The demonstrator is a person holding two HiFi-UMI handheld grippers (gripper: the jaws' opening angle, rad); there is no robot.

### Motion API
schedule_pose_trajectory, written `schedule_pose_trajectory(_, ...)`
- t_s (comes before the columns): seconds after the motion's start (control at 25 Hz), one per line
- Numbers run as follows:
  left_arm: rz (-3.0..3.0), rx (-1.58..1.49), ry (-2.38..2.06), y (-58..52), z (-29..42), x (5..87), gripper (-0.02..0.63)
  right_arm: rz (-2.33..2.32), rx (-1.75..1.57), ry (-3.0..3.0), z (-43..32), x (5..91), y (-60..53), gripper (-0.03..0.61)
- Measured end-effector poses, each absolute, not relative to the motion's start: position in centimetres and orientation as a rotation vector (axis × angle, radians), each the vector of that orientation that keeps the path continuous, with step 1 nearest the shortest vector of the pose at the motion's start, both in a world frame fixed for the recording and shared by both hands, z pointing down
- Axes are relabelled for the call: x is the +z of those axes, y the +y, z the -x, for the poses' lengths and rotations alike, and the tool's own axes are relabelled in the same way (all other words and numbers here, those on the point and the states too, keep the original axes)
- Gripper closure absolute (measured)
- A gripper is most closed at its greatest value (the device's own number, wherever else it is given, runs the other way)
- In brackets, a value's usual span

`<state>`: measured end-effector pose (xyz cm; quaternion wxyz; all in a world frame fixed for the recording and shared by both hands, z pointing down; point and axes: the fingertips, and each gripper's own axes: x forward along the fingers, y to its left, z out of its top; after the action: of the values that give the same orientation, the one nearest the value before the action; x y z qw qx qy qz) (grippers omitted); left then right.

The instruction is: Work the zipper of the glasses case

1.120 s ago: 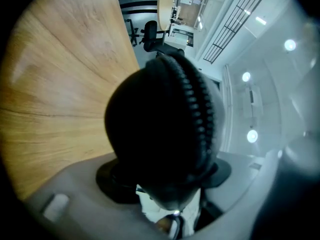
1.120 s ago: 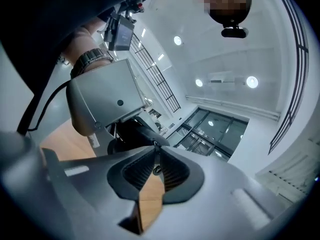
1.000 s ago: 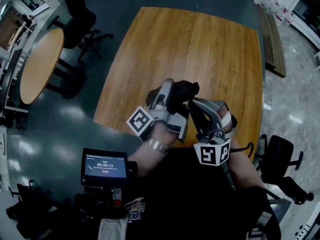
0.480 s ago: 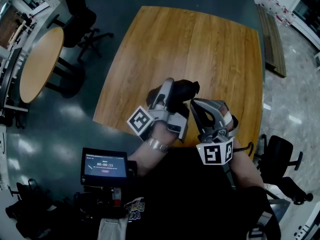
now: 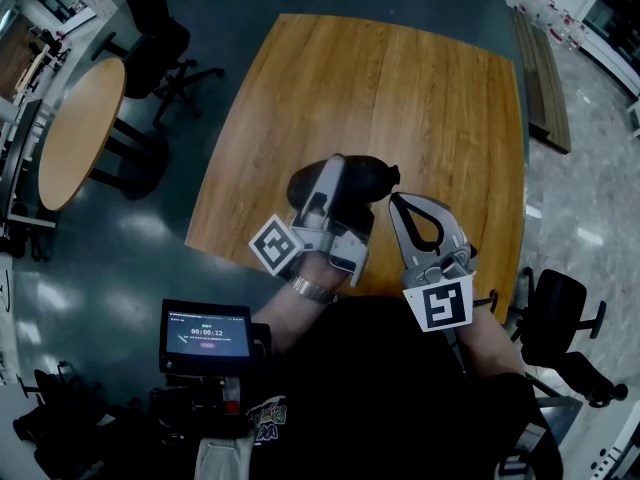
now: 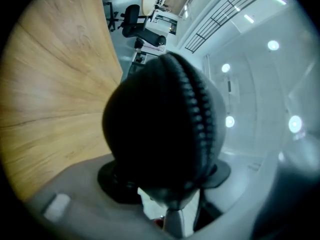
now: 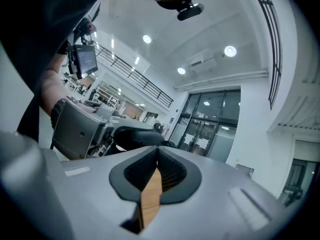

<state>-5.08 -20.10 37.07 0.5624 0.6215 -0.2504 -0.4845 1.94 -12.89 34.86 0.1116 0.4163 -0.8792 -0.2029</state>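
The black glasses case [image 5: 365, 180] is held above the wooden table [image 5: 400, 88], near its front edge. My left gripper [image 5: 345, 186] is shut on the case, and its jaws have just been closing a little further round it. In the left gripper view the case [image 6: 160, 124] fills the middle, its zipper teeth [image 6: 197, 104] running over the top between the two pads [image 6: 112, 181]. My right gripper [image 5: 393, 200] is shut, its tip just below the case's right end. In the right gripper view its pads [image 7: 172, 176] meet at the tip, with the case [image 7: 135, 135] just beyond. No zipper pull shows between them.
A round wooden table [image 5: 80, 128] and an office chair [image 5: 160, 38] stand at the left. Another chair [image 5: 555, 318] is at the lower right. A small screen [image 5: 207, 335] sits by the person's left forearm. Dark floor surrounds the table.
The left gripper has lifted the case up and tilted it. The right gripper has rolled about its own line, its marker cube now facing the camera, and its tip sits slightly off the case's end.
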Motion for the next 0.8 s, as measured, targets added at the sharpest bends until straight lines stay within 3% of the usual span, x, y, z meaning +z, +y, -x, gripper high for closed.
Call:
schedule_pose_trajectory(0.24,-1.693,-1.185,-0.51,-19.2,4.4,34.0,0.336,-1.423,-0.243,-2.764,-3.6,33.3,-13.9,0.571)
schedule_pose_trajectory(0.36,-2.01,-1.213,-0.483,-17.7,4.6,30.1,0.336,-1.476,-0.251,-2.852,-3.5,31.3,-13.5,0.572)
schedule_pose_trajectory(0.52,-2.315,-1.214,-0.365,-15.5,4.3,25.4,0.336,-1.492,-0.48,-2.841,-3.1,28.8,-12.0,0.572)
schedule_pose_trajectory(0.8,-2.215,-1.198,-0.014,-14.2,4.2,25.4,0.337,-1.263,-0.973,-2.666,-2.1,26.8,-9.7,0.572)
